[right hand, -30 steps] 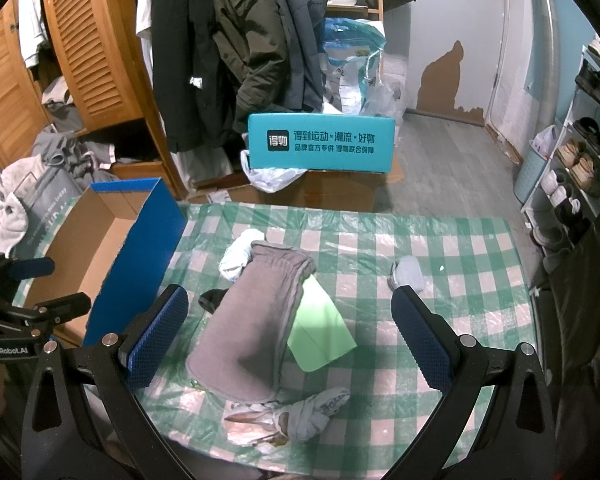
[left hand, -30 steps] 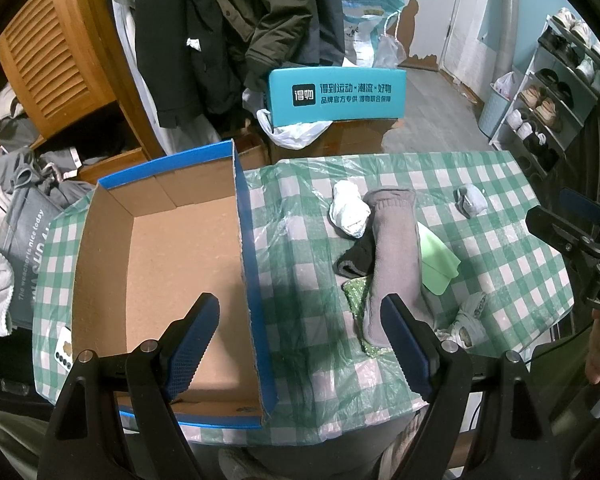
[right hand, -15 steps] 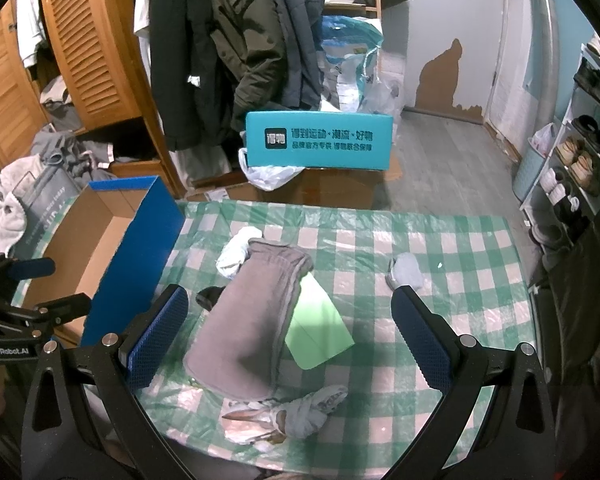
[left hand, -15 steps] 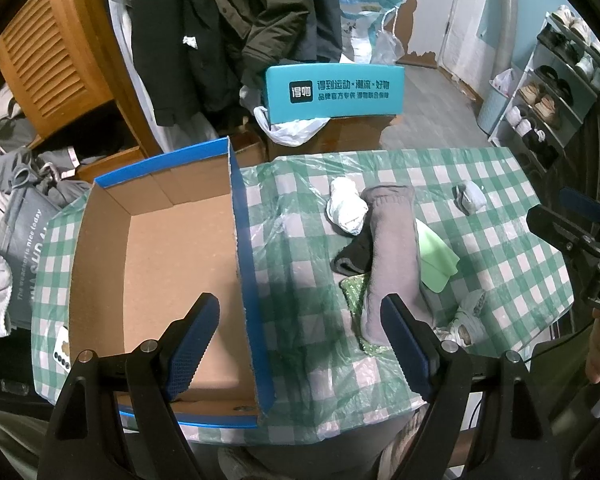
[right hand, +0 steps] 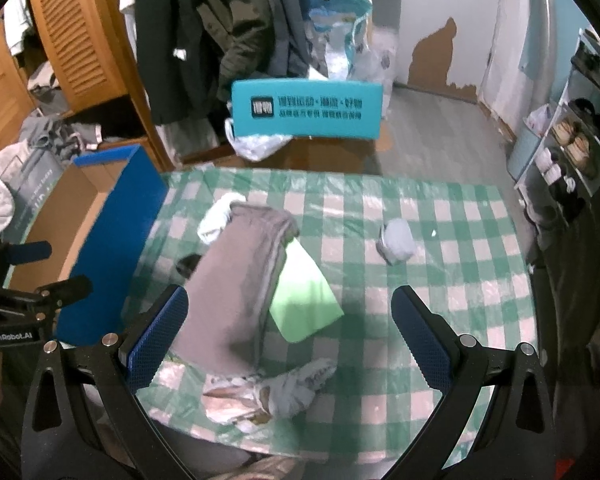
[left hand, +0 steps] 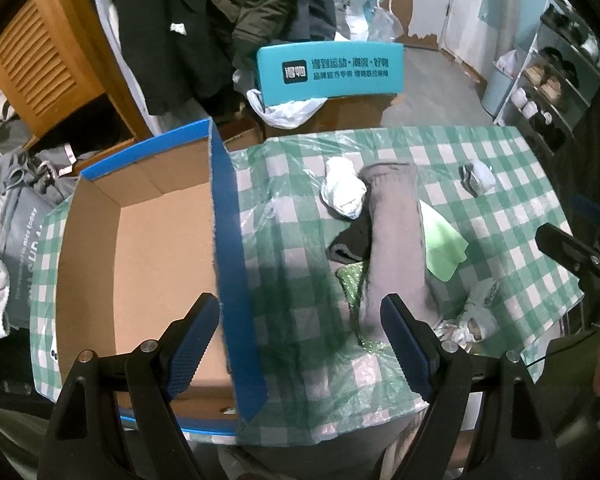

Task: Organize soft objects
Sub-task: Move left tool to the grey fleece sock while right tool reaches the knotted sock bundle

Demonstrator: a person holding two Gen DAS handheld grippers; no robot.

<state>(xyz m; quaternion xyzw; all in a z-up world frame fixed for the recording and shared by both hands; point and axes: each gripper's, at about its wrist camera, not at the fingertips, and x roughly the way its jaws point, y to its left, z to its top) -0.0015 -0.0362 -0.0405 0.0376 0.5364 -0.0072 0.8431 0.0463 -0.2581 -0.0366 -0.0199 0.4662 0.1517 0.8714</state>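
A long grey folded cloth (left hand: 396, 236) (right hand: 240, 280) lies mid-table over a light green cloth (left hand: 444, 240) (right hand: 304, 304), a black item (left hand: 348, 240) and a glittery green piece (left hand: 352, 280). A white sock bundle (left hand: 342, 192) (right hand: 216, 220) lies behind it, a pale blue rolled sock (left hand: 478, 178) (right hand: 396, 240) to the right, a patterned crumpled cloth (right hand: 276, 388) (left hand: 468, 316) at the front edge. An empty blue-sided cardboard box (left hand: 148, 248) (right hand: 112, 232) stands left. My left gripper (left hand: 300, 344) is open over the box's right wall. My right gripper (right hand: 290, 340) is open above the pile.
The table has a green checked plastic cover (left hand: 500, 216) (right hand: 440, 280). A teal box (left hand: 332, 68) (right hand: 306, 114) stands behind the table, coats hang beyond. A shoe rack (right hand: 580, 132) is at the right, bags and clothes (left hand: 8, 208) at the left.
Both grippers have drifted slightly forward and lower toward the table. Both stay open. The objects on the table have not moved.
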